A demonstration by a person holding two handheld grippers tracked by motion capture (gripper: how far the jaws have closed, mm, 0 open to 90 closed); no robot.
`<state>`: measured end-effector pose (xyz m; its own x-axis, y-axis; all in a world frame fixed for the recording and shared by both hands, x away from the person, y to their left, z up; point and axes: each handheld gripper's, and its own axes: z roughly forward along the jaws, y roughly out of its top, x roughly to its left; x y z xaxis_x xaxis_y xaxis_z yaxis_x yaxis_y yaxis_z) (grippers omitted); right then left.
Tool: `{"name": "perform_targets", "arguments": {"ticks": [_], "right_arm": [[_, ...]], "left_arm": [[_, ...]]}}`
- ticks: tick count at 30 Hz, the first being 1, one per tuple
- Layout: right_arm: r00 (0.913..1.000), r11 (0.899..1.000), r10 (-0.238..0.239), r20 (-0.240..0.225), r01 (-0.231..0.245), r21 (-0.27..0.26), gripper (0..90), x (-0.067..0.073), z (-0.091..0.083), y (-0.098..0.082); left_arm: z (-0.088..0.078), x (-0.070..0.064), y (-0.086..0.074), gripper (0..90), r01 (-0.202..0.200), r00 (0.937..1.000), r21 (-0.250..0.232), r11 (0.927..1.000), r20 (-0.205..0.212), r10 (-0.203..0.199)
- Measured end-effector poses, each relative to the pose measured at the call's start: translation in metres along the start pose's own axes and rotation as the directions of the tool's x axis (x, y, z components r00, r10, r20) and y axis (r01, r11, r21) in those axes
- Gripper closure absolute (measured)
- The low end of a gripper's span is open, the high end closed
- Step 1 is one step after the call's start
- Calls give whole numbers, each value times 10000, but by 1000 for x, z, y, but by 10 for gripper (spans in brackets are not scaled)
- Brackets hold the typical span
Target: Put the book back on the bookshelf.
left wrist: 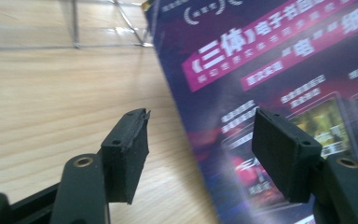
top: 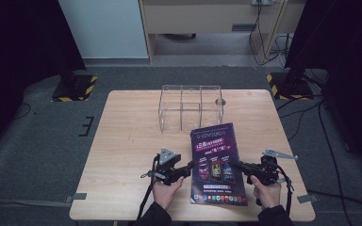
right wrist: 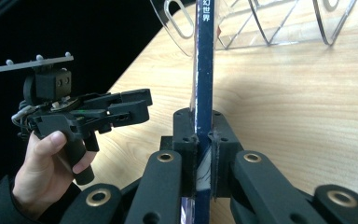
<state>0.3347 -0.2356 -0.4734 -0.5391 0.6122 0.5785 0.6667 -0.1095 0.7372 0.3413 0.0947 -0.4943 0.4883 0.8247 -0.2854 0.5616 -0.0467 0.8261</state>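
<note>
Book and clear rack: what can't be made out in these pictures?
- Book: small cover print blurred in the left gripper view; its near end is cut off by the bottom edge.
- Book's underside: faces the table in the high view.
- Clear rack: cut off by the top edge in both gripper views.
- Right gripper: its fingers cover part of the spine.

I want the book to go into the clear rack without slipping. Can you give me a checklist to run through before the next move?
1. Right gripper shut on the edge of the purple glossy-covered book: ok.
2. Left gripper open, jaws apart beside the book's cover, not gripping: ok if a one-handed carry is meant.
3. Clear acrylic divided rack upright at the table's far side: ok.
4. Rack compartments free of contents: ok, as far as the high view shows.
5. Grip firm enough to lift: cannot tell.
</note>
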Motion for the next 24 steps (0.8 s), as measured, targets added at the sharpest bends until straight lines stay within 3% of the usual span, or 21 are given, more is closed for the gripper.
{"name": "perform_targets", "arguments": {"ticks": [9, 15, 22, 24], "right_arm": [[9982, 9964, -604, 44, 605, -587, 845, 16, -3, 21], [9954, 9904, -937, 191, 952, -999, 845, 27, -7, 37], [9903, 9811, -1342, 365, 1380, -1358, 845, 39, -10, 55], [9884, 9778, -1444, 464, 1497, -1465, 845, 41, -10, 58]], "left_arm": [[-27, 22, 2, 296, -400, 9969, -174, 9990, -690, 387], [-40, 38, -5, 278, -337, 9947, -100, 9994, -978, 326], [-55, 66, -16, 260, -180, 9835, 383, 9991, -1792, 246], [-60, 77, -19, 254, -124, 9758, 641, 9979, -2170, 261]]}}
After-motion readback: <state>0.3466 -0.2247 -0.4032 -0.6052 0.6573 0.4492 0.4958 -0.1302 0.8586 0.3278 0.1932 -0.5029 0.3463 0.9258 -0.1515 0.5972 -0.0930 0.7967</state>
